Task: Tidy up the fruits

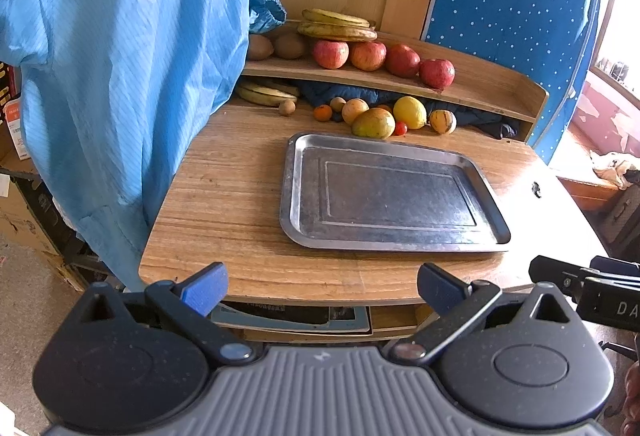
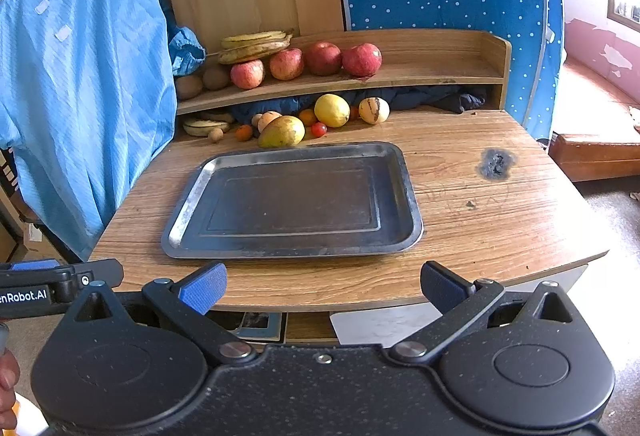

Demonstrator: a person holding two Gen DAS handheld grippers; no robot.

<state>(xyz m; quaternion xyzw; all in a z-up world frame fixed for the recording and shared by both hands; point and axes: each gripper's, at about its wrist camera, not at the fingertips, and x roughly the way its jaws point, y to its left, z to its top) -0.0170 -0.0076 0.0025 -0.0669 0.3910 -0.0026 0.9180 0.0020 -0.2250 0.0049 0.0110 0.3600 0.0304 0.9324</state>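
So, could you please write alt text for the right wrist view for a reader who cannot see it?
An empty metal tray lies on a wooden table, with the open right gripper held at the near edge. Behind the tray sit a mango, a lemon and smaller fruits; apples and bananas rest on a shelf above.
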